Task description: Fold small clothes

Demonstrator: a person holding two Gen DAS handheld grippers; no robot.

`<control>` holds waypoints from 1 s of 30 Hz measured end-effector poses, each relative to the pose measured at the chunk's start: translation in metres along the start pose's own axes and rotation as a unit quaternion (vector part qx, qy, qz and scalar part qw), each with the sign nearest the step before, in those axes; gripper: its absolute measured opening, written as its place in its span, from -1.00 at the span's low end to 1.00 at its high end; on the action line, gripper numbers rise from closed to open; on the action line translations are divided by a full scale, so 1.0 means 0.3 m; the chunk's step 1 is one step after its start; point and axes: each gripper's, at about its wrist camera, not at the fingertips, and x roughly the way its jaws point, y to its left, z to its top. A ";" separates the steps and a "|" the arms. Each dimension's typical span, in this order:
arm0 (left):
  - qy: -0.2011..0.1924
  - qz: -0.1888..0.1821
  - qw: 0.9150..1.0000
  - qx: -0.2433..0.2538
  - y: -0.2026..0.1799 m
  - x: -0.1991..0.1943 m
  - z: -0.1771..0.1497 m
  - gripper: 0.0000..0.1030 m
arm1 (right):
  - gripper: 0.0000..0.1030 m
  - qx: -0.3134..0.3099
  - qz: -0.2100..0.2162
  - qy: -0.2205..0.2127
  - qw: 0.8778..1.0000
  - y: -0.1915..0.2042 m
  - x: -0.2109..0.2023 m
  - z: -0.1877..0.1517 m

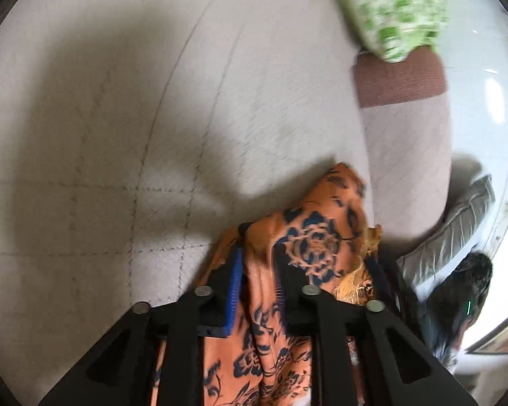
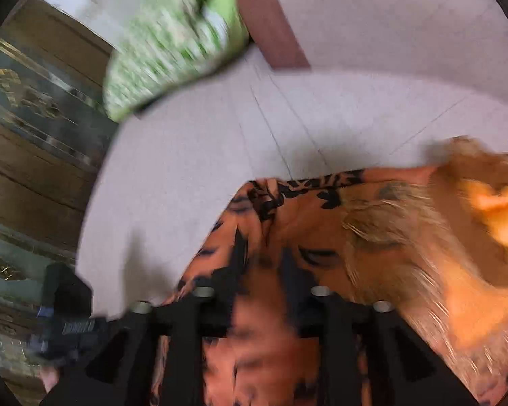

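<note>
An orange garment (image 1: 308, 237) with a dark blue flower print lies bunched on a pale quilted bed (image 1: 152, 118). In the left wrist view my left gripper (image 1: 259, 247) points down into it. A fold of the cloth stands between the jaws, which are slightly apart, beside the blue pad (image 1: 235, 280). The blurred right wrist view shows the same garment (image 2: 304, 209) under my right gripper (image 2: 264, 250), whose jaws stand apart with orange cloth in the gap. A tan fringed part (image 2: 406, 220) spreads to the right.
A green and white patterned pillow (image 1: 396, 10) (image 2: 172, 34) rests at the bed's far end over a brown band (image 1: 399, 81). A grey cushion (image 1: 457, 230) and a dark object (image 1: 464, 287) lie beyond the bed's right edge. Wooden furniture with glass (image 2: 34, 101) stands left of the bed (image 2: 220, 135).
</note>
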 end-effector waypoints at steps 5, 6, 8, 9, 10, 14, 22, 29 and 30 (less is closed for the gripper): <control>-0.018 -0.011 0.997 0.069 -0.077 -0.082 -0.150 -0.31 | 0.23 -0.004 -0.026 -0.043 0.999 -0.099 -0.303 -0.290; -0.005 -0.015 0.996 0.090 -0.087 -0.076 -0.193 -0.26 | 0.23 0.003 -0.041 -0.046 0.998 -0.133 -0.346 -0.362; 0.027 -0.016 0.991 0.128 -0.127 -0.028 -0.249 -0.23 | 0.22 0.026 -0.085 -0.049 0.995 -0.219 -0.425 -0.519; 0.049 -0.016 0.988 0.146 -0.151 0.015 -0.288 -0.23 | 0.22 0.043 -0.117 -0.051 0.991 -0.262 -0.459 -0.590; 0.063 -0.014 0.986 0.155 -0.172 0.047 -0.315 -0.23 | 0.22 0.060 -0.134 -0.053 0.988 -0.295 -0.488 -0.641; 0.111 0.017 0.971 0.210 -0.221 0.210 -0.402 -0.23 | 0.19 0.110 -0.156 -0.057 0.980 -0.405 -0.538 -0.793; 0.130 0.033 0.971 0.198 -0.205 0.313 -0.405 -0.24 | -0.84 0.080 -0.235 -0.043 0.968 -0.390 -0.518 -0.844; 0.096 0.056 0.956 0.272 -0.203 0.240 -0.476 -0.24 | -0.67 0.110 -0.203 -0.054 0.972 -0.408 -0.515 -0.913; 0.082 0.059 0.952 0.289 -0.208 0.214 -0.499 -0.24 | -0.63 0.124 -0.171 -0.070 0.975 -0.404 -0.554 -0.907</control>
